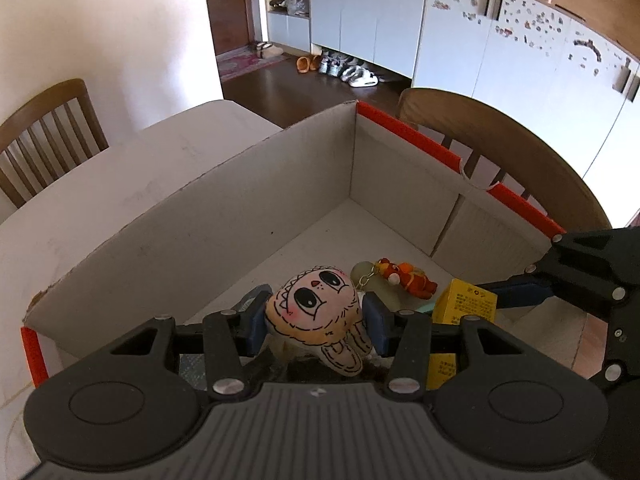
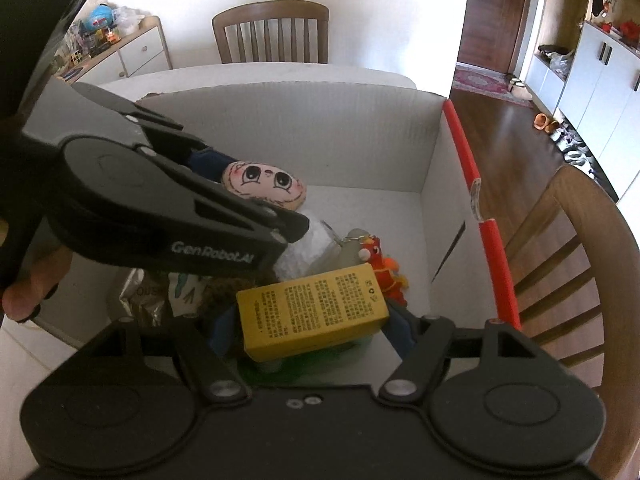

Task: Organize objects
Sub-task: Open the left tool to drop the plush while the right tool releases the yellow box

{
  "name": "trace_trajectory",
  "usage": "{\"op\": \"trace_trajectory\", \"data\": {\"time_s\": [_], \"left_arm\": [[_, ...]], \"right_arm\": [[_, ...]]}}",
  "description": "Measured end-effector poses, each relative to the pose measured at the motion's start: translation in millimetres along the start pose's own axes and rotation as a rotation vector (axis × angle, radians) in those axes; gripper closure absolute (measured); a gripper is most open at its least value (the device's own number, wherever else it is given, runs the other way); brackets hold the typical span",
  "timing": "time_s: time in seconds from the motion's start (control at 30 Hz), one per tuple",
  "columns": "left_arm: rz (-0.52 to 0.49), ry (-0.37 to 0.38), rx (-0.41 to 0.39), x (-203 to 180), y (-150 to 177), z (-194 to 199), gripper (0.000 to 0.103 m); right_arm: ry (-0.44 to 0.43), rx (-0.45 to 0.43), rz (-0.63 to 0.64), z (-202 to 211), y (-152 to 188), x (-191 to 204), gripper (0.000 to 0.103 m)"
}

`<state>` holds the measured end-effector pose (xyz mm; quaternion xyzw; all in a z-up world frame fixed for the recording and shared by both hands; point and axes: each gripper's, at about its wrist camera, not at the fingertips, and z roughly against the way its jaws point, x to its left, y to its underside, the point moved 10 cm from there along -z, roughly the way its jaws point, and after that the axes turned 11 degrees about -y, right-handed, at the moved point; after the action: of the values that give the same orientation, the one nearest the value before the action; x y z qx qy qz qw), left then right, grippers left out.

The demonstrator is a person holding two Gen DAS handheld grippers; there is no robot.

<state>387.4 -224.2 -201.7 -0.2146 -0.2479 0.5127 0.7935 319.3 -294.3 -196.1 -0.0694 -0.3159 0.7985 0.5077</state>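
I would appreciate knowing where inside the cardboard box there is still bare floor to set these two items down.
Bare floor lies at the far corner of the box, beyond the orange keychain toy. The near end is crowded around the plush doll and yellow carton.

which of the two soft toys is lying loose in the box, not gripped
The small red-orange toy on a keychain, lying on the box floor. The big-eyed plush doll is clamped between the left hand-held gripper pads.

Both wrist views look steeply down, close, into the box (image 1: 240, 200).
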Motion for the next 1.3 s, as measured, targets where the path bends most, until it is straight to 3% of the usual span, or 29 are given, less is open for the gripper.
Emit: {"op": "trace_trajectory", "data": {"time_s": [0.4, 0.53, 1.3], "left_arm": [[-0.015, -0.022, -0.003, 0.7, -0.6, 1.1, 0.053], [0.016, -0.039, -0.012, 7.7, -1.1, 6.0, 0.034], [0.139, -0.051, -0.154, 54.9, 21.7, 107.8, 0.029]], "right_arm": [[-0.014, 0.005, -0.017, 1.1, 2.9, 0.7, 0.028], [-0.019, -0.003, -0.019, 4.7, 2.3, 3.0, 0.023], [-0.019, -0.137, -0.023, 58.3, -12.4, 51.8, 0.021]]}}
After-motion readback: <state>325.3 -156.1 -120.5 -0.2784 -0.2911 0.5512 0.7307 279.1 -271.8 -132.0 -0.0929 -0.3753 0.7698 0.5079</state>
